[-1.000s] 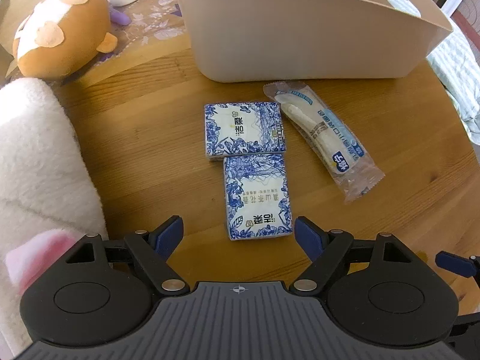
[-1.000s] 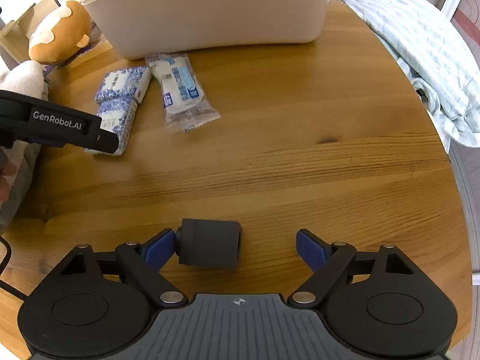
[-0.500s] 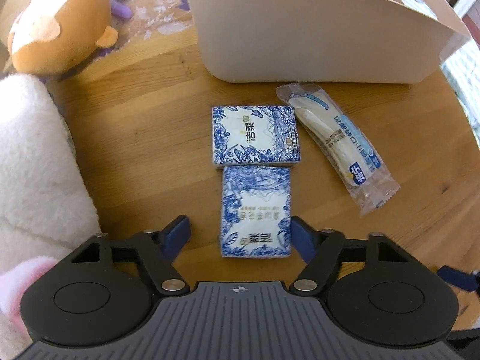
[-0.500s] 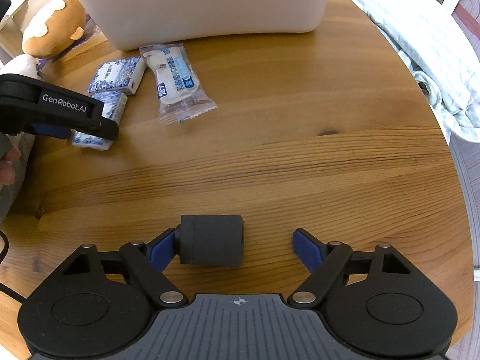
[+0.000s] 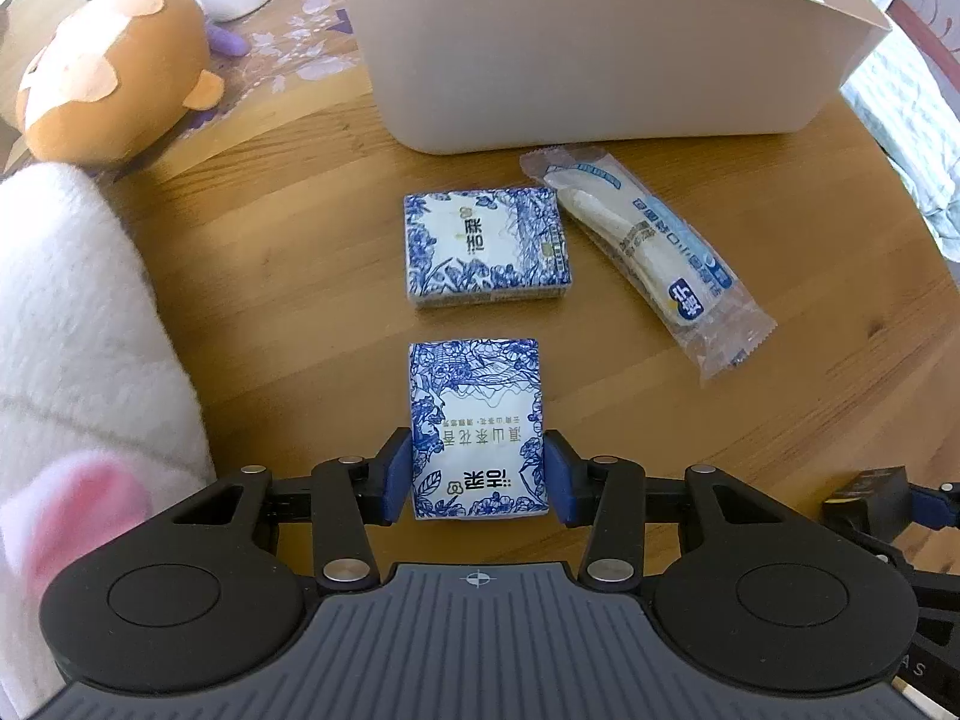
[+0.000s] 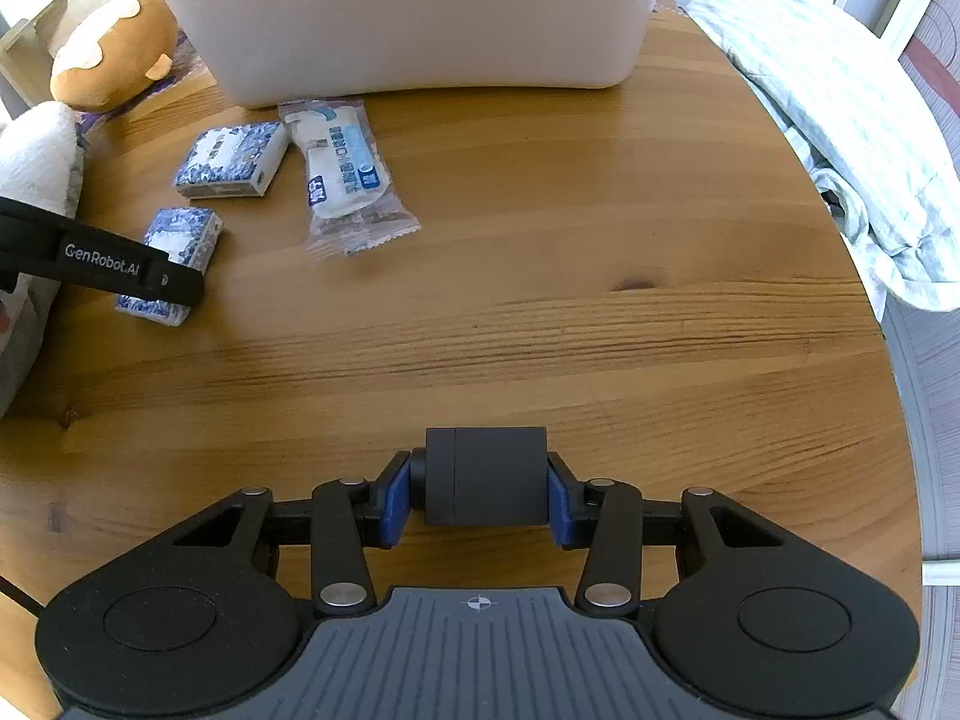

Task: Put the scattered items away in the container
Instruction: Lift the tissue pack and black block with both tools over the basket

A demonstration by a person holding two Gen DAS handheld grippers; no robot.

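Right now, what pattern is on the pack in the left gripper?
Blue floral print on white, on the tissue pack in the left gripper; clearest in the left wrist view.

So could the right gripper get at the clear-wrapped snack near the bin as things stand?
Probably not yet: the right gripper is shut on a dark block, so its jaws are occupied. The path across the table to the snack looks open.

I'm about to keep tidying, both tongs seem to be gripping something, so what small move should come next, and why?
Probably lift the left tongs straight up and carry the tissue pack toward the white bin. Their pads already press both sides of the pack, and the second tissue pack and snack wrapper lie between it and the bin. The right tongs grip a dark block.
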